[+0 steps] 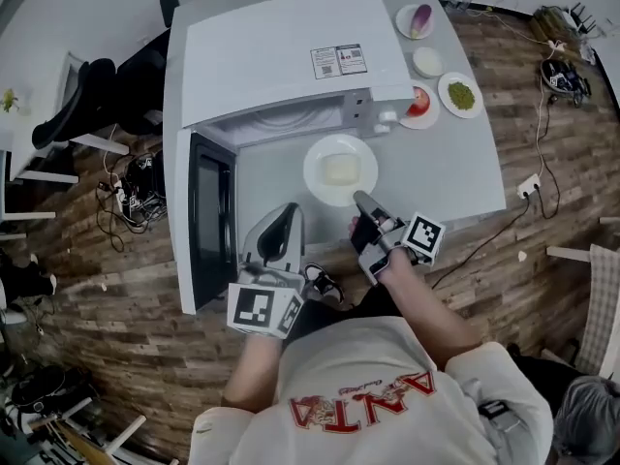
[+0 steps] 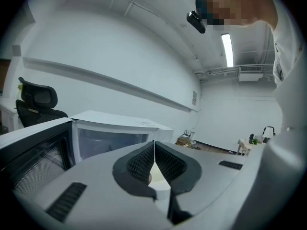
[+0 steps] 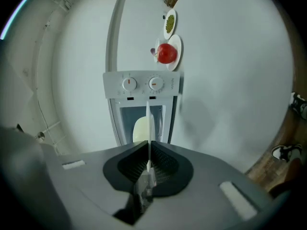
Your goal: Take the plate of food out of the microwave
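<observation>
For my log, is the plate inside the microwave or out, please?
Out: the plate is in front of the microwave, over the table.

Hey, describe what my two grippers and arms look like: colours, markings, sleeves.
The left gripper and right gripper both have pale grey moulded shells with dark ribbed fingers that taper to a point. Each carries a white cube with black square markers. You wear a white short-sleeved T-shirt with red lettering, and your forearms are bare.

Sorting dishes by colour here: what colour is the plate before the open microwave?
The plate is white, best seen in the head view.
</observation>
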